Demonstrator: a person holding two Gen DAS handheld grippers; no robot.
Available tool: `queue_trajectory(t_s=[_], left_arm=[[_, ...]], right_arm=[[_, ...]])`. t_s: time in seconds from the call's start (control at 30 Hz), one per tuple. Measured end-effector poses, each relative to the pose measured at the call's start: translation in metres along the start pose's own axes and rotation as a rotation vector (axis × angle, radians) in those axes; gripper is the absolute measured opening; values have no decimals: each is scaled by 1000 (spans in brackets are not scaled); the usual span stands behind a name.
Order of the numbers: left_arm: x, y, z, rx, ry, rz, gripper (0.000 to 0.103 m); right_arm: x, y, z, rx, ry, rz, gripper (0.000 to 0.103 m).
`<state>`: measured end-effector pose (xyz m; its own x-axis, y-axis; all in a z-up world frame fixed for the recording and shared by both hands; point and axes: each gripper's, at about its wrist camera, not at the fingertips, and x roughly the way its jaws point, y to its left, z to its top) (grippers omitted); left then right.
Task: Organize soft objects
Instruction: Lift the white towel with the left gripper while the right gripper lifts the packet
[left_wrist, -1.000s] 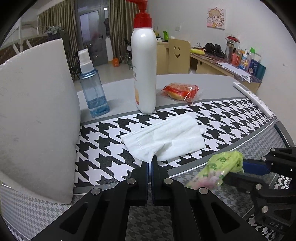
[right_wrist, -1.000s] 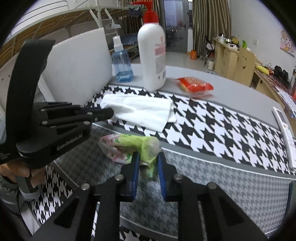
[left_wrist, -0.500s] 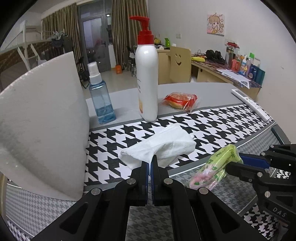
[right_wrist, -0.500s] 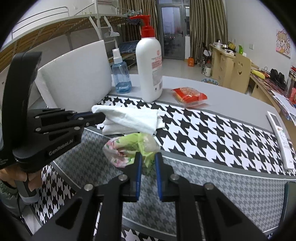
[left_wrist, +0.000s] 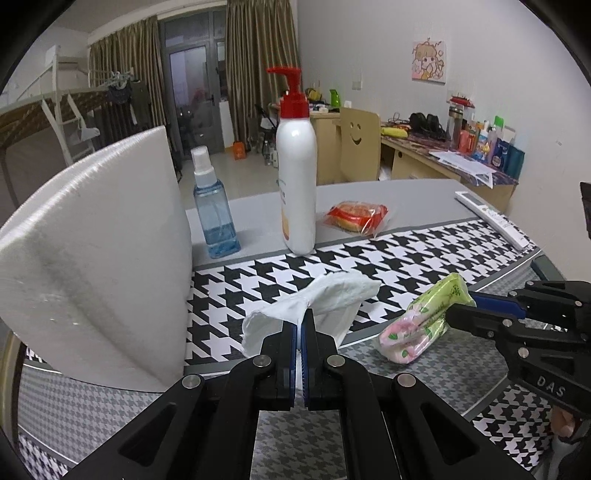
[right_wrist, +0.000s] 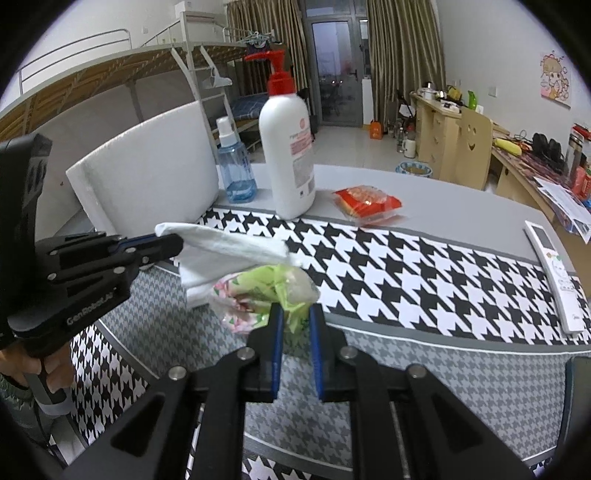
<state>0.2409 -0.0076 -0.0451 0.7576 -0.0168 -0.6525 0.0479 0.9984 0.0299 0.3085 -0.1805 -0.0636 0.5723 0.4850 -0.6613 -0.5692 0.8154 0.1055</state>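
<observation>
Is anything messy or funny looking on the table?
Nothing is spilled or broken. The white cloth hangs bunched from the left gripper, and the right gripper pinches a crumpled green packet. Both bottles stand upright.

Soft white tissue (left_wrist: 325, 302), glossy wrapper (left_wrist: 424, 321)

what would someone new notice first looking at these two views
Both grippers are mid-grab: the left gripper is shut on a white tissue lifted off the houndstooth cloth, and the right gripper pinches a green floral packet beside it. Behind them a tall white pump bottle with a red top stands next to a big white foam board.
</observation>
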Motion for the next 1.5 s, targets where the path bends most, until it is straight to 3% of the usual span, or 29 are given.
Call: queue_trajectory(t_s=[1.5], left_arm=[[-91, 19, 31, -12, -211, 30, 2]], right_arm=[[-67, 28, 30, -46, -149, -72, 17]])
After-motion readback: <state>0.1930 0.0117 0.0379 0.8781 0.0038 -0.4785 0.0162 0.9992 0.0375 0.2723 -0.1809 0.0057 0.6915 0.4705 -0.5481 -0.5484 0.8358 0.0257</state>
